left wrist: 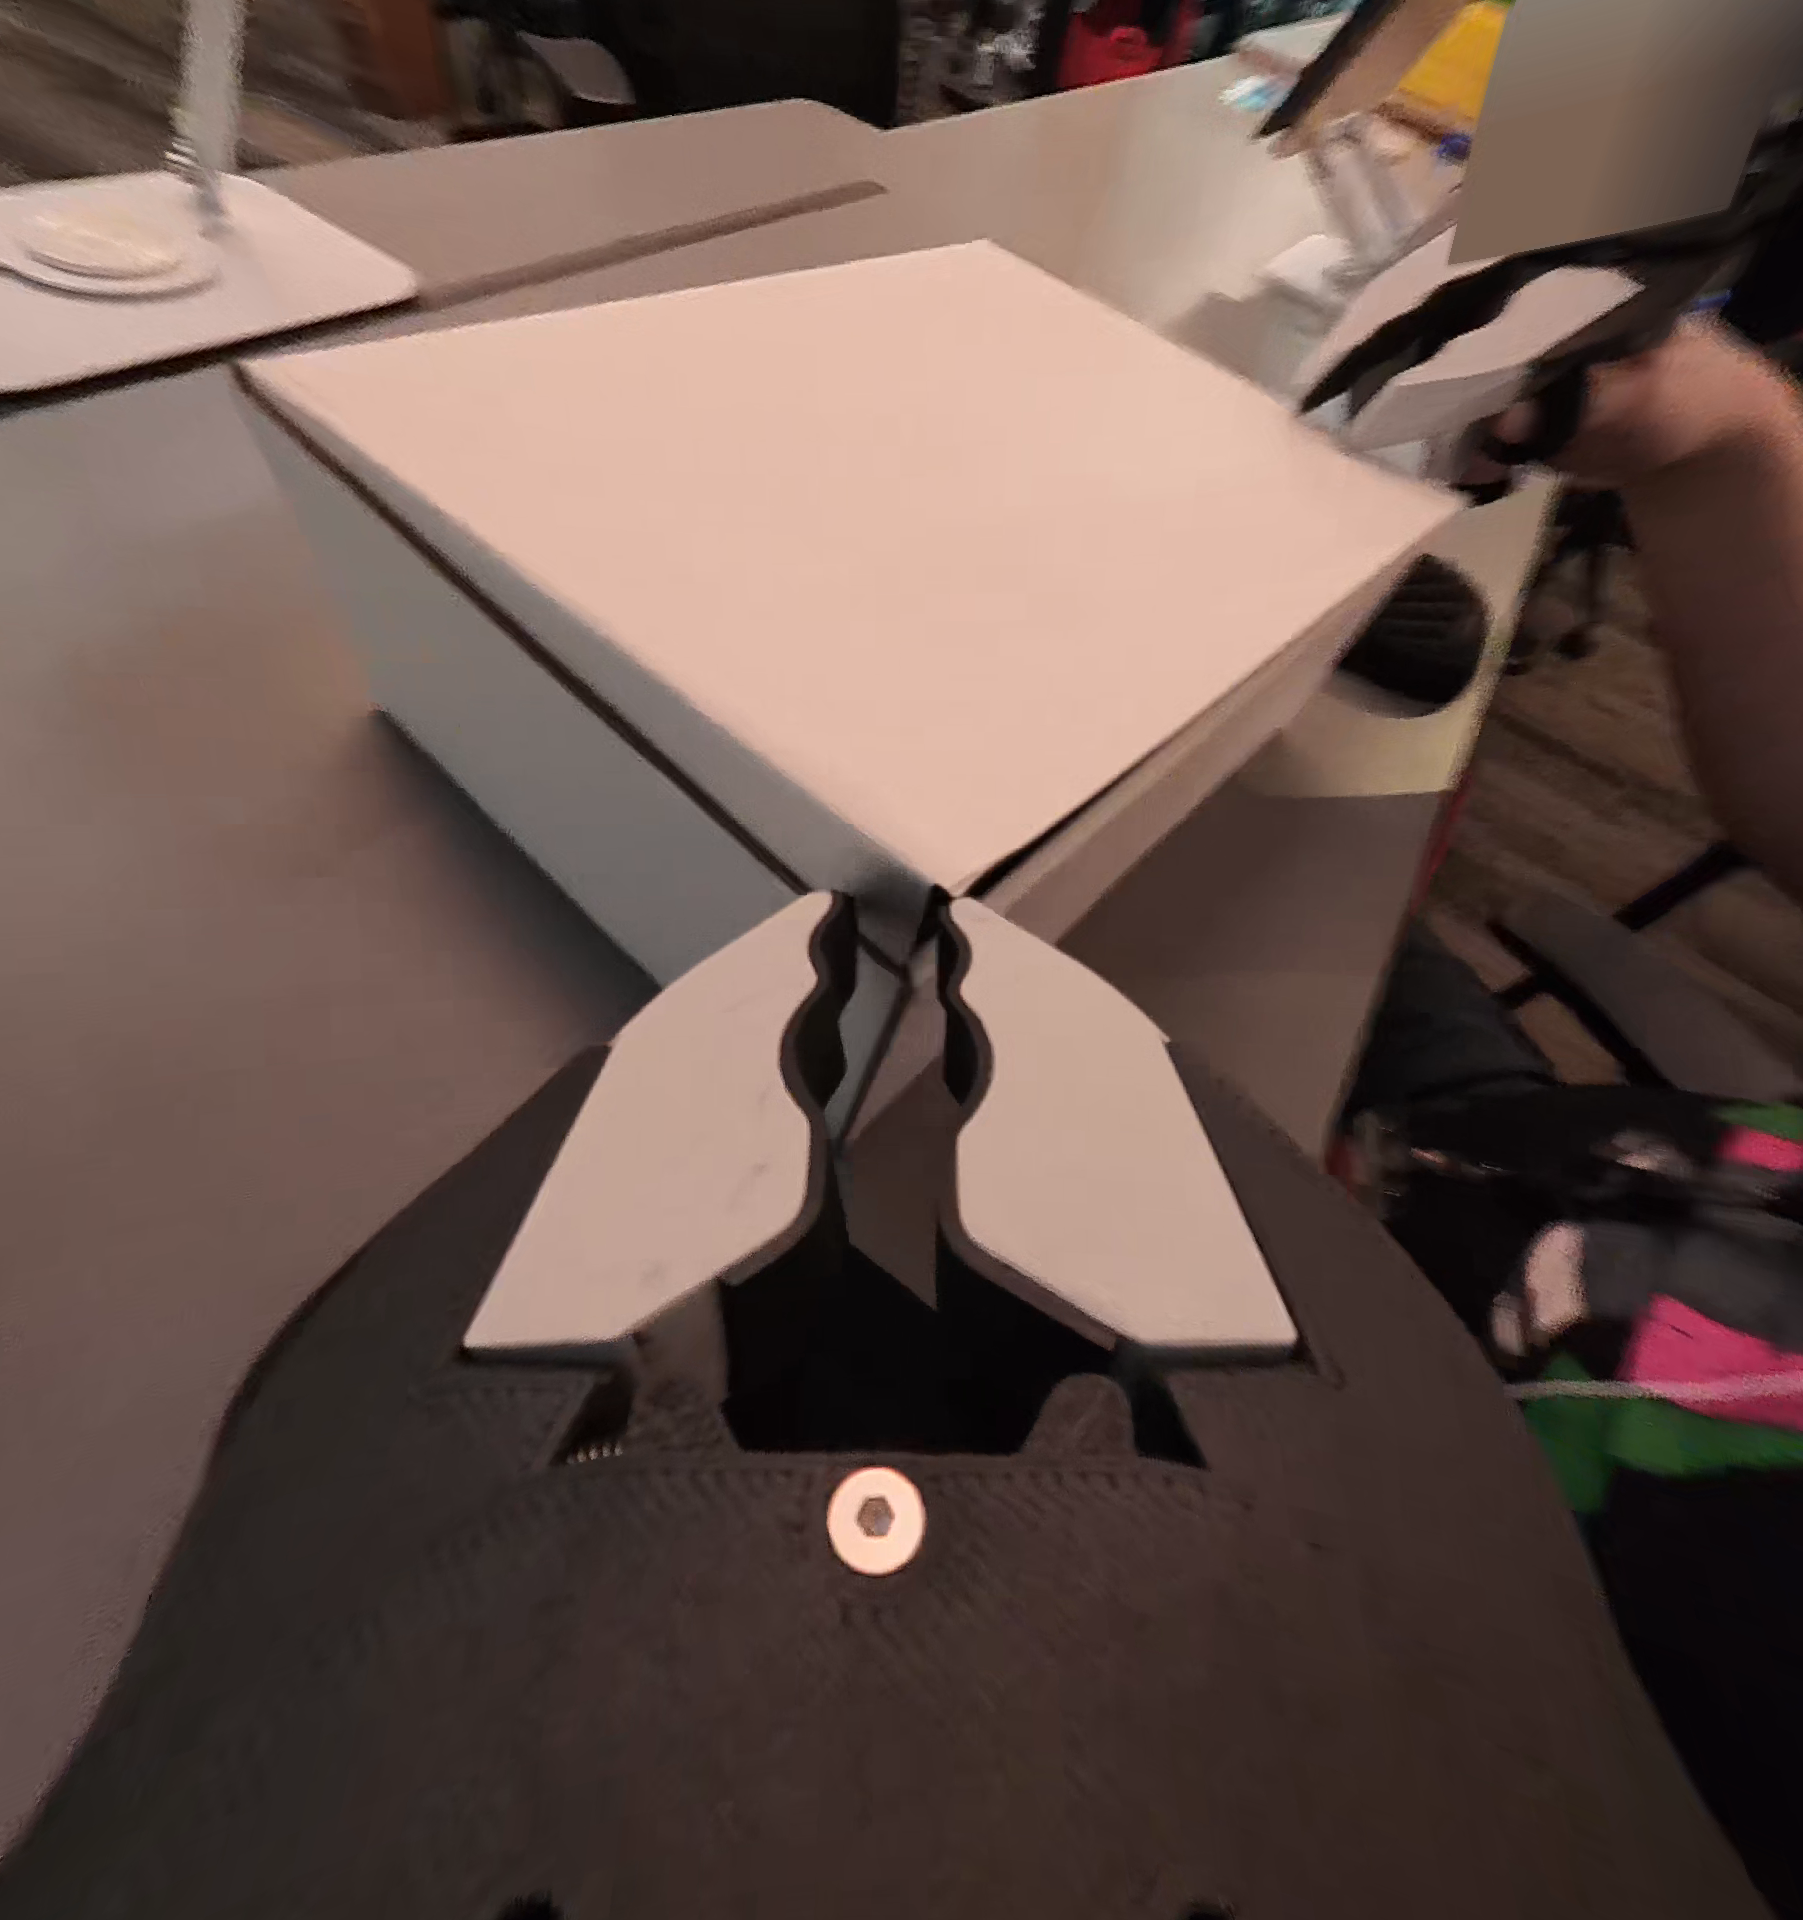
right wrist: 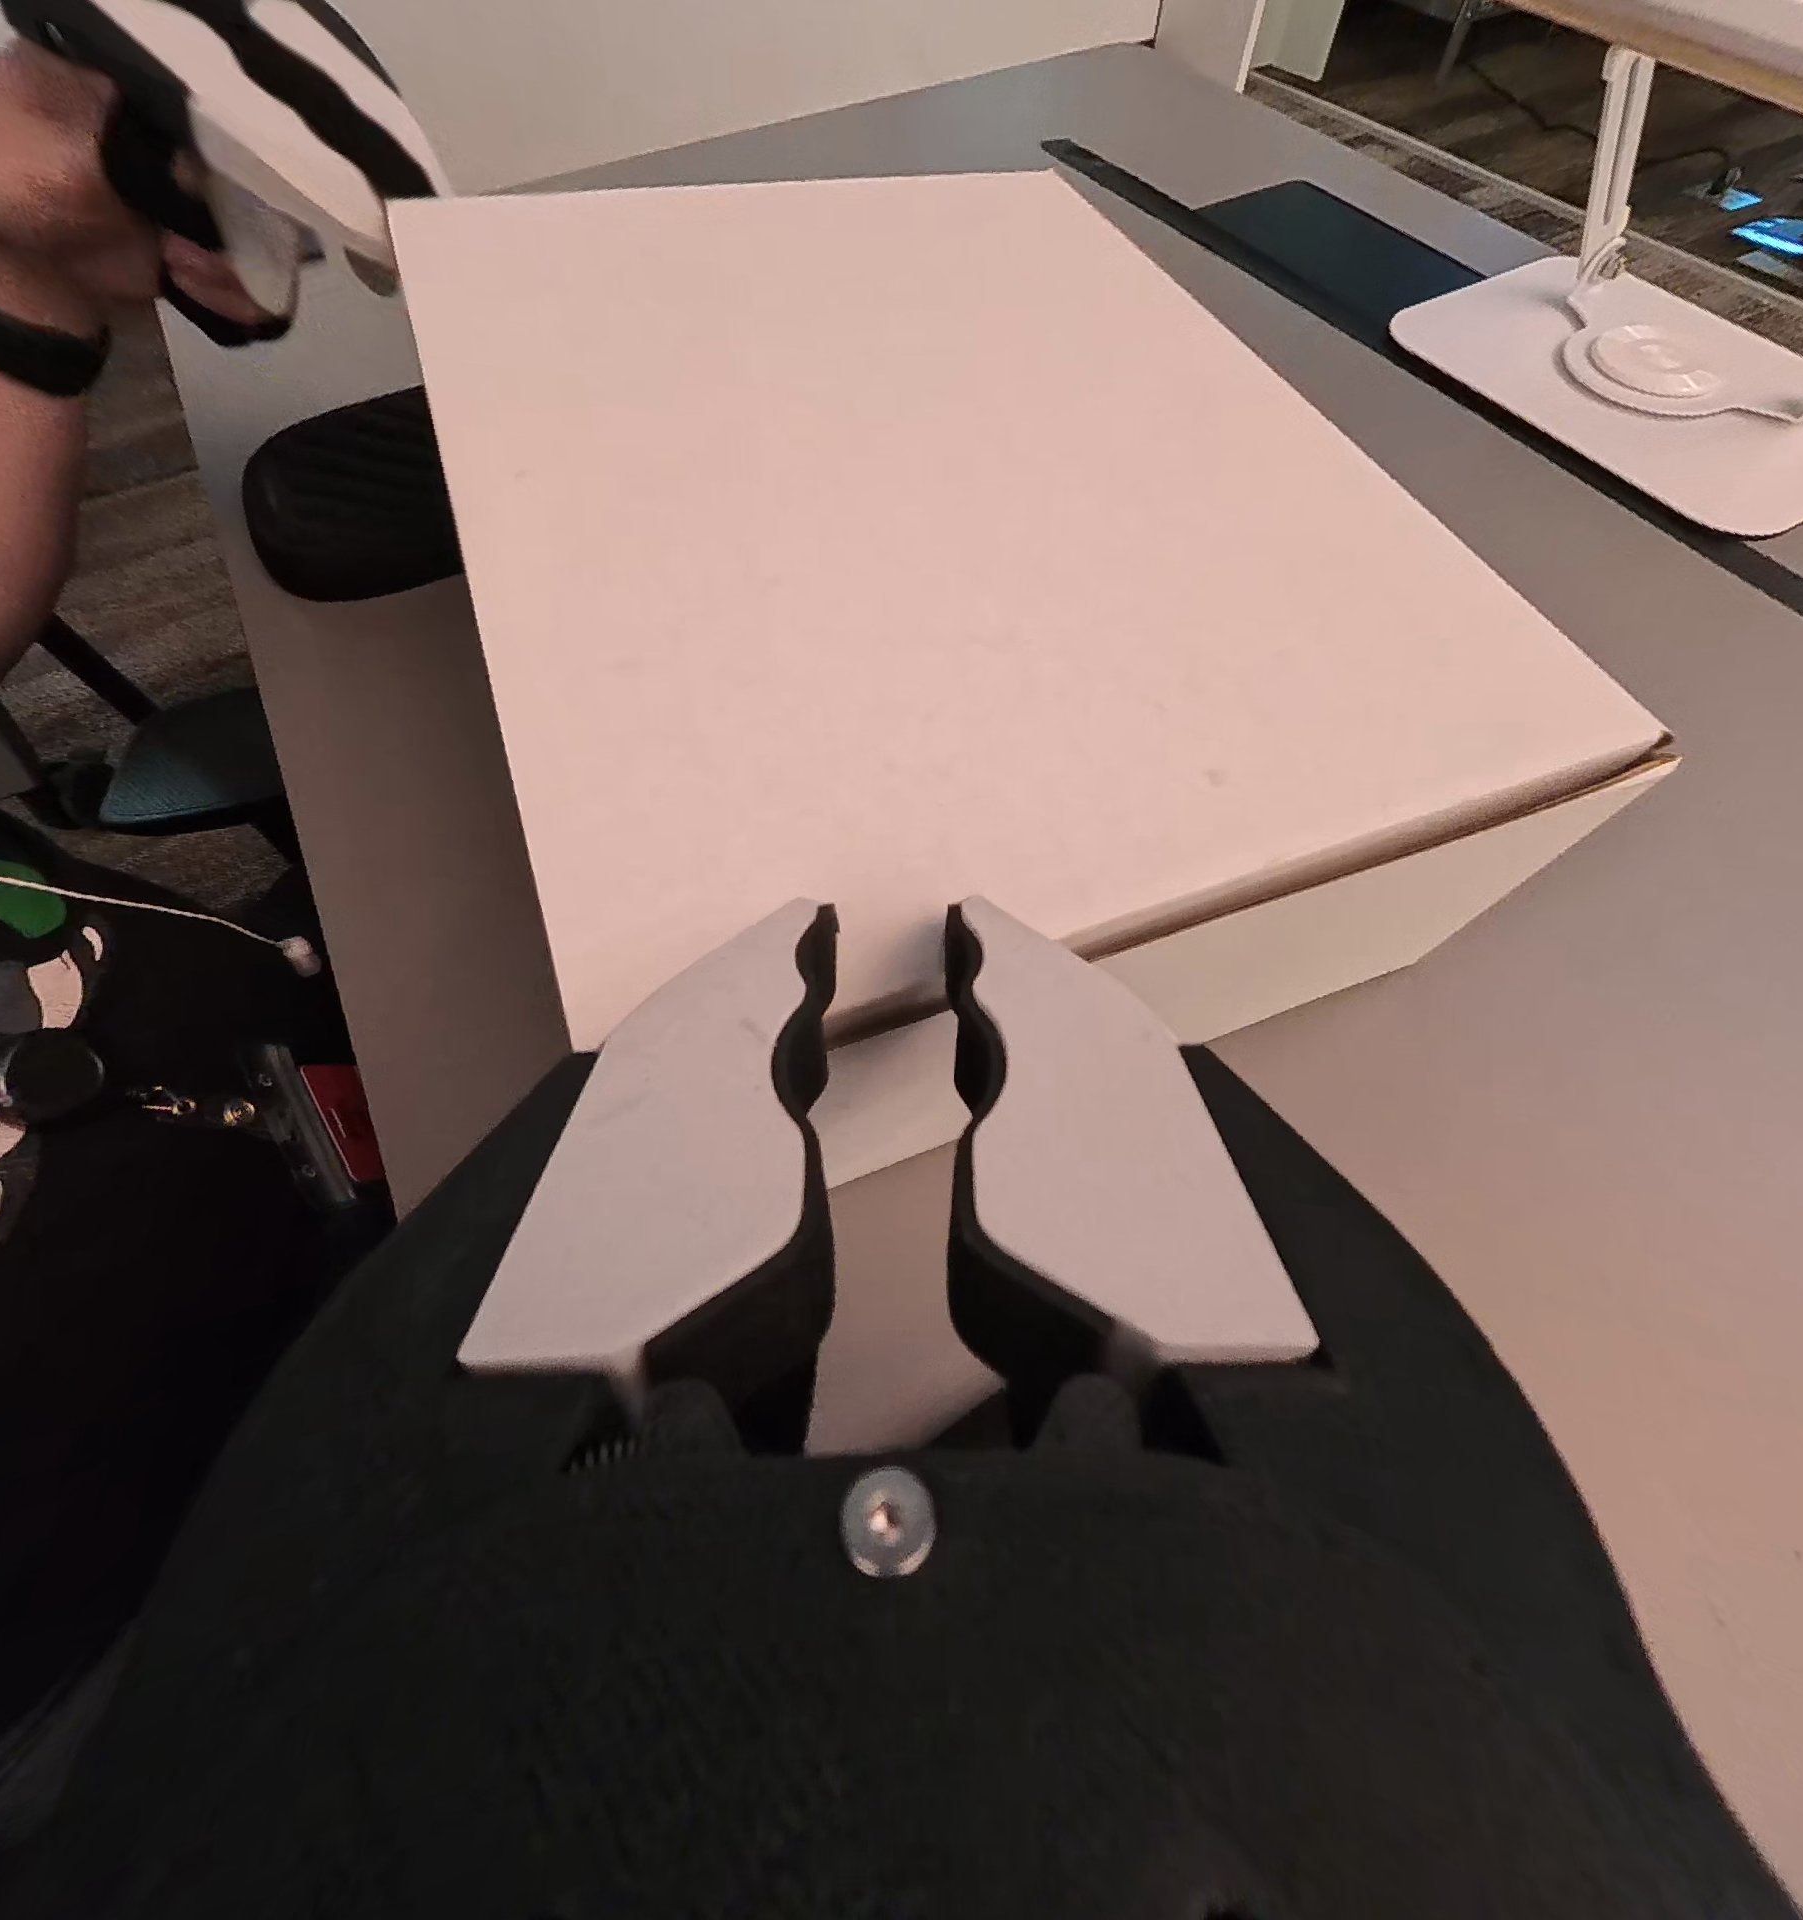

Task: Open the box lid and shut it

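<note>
A white cardboard box (left wrist: pixel 824 520) with its lid down lies on the grey table (left wrist: pixel 149 831). It also shows in the right wrist view (right wrist: pixel 928 520), where a thin seam runs under the lid along the front. My left gripper (left wrist: pixel 892 914) is at the box's near corner, its jaws a narrow gap apart with the corner between them. My right gripper (right wrist: pixel 892 920) is narrowly open and empty over the front edge of the box. Each gripper shows hand-held in the other's view, the right one (left wrist: pixel 1364 364) and the left one (right wrist: pixel 357 114), beyond a far corner.
A white stand base with a post (right wrist: pixel 1624 395) sits at the back of the table, also in the left wrist view (left wrist: pixel 149 281). A dark slot (right wrist: pixel 1292 260) runs along the table. A black chair (right wrist: pixel 346 509) stands past the table's edge.
</note>
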Available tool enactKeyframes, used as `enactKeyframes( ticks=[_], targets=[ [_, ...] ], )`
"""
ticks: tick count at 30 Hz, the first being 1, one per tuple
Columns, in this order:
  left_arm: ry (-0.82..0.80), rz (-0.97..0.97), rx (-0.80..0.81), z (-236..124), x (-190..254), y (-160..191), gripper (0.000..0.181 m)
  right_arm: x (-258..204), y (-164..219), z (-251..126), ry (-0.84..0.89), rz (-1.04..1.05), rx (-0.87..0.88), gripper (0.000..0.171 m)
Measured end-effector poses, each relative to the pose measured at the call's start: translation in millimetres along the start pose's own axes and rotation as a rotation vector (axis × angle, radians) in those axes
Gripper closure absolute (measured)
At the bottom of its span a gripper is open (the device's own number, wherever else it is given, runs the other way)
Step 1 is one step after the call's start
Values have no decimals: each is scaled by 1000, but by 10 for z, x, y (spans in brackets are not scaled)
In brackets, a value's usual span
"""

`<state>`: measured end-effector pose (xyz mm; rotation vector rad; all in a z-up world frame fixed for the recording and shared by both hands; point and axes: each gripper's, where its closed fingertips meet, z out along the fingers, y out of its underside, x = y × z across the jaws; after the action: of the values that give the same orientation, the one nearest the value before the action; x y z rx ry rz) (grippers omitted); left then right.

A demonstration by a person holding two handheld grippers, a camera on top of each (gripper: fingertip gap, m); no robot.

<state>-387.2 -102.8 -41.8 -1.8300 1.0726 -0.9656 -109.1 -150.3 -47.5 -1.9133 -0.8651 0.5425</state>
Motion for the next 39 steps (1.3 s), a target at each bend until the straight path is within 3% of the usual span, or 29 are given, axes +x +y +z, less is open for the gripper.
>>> enactKeyframes(
  ticks=[1, 3, 5, 8, 11, 21, 24, 28, 31, 34, 37, 39],
  targets=[
    [67, -56, 37, -88, 31, -65, 158, -1, -2, 0, 1, -1, 0, 151],
    [159, -190, 170, -304, -14, -302, 148, -7, -4, 3, -2, 0, 2, 152],
    [141, -289, 248, -392, -184, -459, 139, -6, -3, 3, -4, 7, 5, 152],
    [111, -334, 107, -139, -219, -331, 118, -6, -1, 2, -3, 9, 0, 152],
    [98, -331, -33, 126, -201, -136, 110, -7, -3, 2, 8, -2, -9, 152],
    [85, -353, -112, 293, -310, 117, 108, -37, 52, 25, 10, -6, -13, 157],
    [184, -442, -74, 322, -280, 142, 109, -100, 47, 31, 6, -26, 14, 170],
    [275, -493, -17, 332, -233, 116, 119, -97, 32, 21, 62, -69, 36, 170],
    [242, -448, 9, 310, -240, 82, 124, -70, 38, -24, 106, -16, 96, 158],
    [225, -435, 22, 283, -232, 72, 129, 92, 74, -150, 231, 193, 211, 127],
    [232, -443, 32, 281, -232, 72, 130, 20, 125, -169, 156, 466, 345, 118],
    [240, -447, 36, 284, -233, 69, 131, -67, 189, -110, 94, 552, 353, 121]
  ],
)
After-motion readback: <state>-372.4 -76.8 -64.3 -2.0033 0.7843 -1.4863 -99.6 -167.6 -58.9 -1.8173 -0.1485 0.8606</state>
